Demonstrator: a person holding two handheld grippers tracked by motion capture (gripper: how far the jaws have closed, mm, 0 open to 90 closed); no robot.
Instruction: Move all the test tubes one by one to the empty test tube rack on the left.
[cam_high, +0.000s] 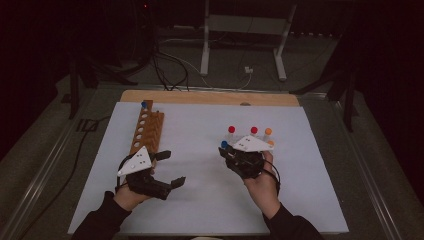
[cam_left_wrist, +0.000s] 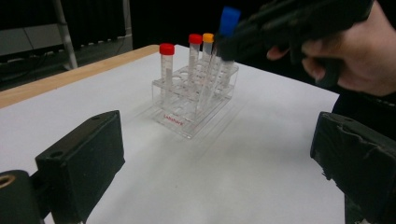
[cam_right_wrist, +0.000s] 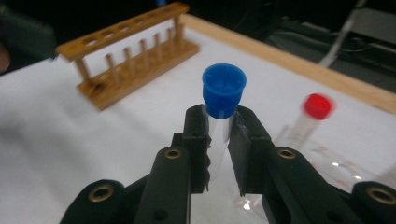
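My right gripper (cam_high: 231, 152) (cam_right_wrist: 219, 122) is shut on a clear tube with a blue cap (cam_right_wrist: 223, 87) (cam_high: 224, 144) (cam_left_wrist: 229, 20), held upright just over the near left part of a clear plastic rack (cam_left_wrist: 180, 122). In that rack stand red-capped tubes (cam_high: 231, 129) (cam_left_wrist: 166, 50) (cam_right_wrist: 314, 108) and orange-capped tubes (cam_high: 268, 131) (cam_left_wrist: 208, 38). My left gripper (cam_high: 171, 169) (cam_left_wrist: 219, 172) is open and holds nothing, low over the white mat, facing the clear rack. A wooden rack (cam_high: 146, 127) (cam_right_wrist: 130, 51) lies at the left, with one blue-capped tube (cam_high: 144, 104) at its far end.
A white mat (cam_high: 200, 200) covers the table, whose wooden edge (cam_high: 210, 96) shows along the far side. Beyond it are a dark floor, cables (cam_high: 165, 70) and a metal stand (cam_high: 245, 30).
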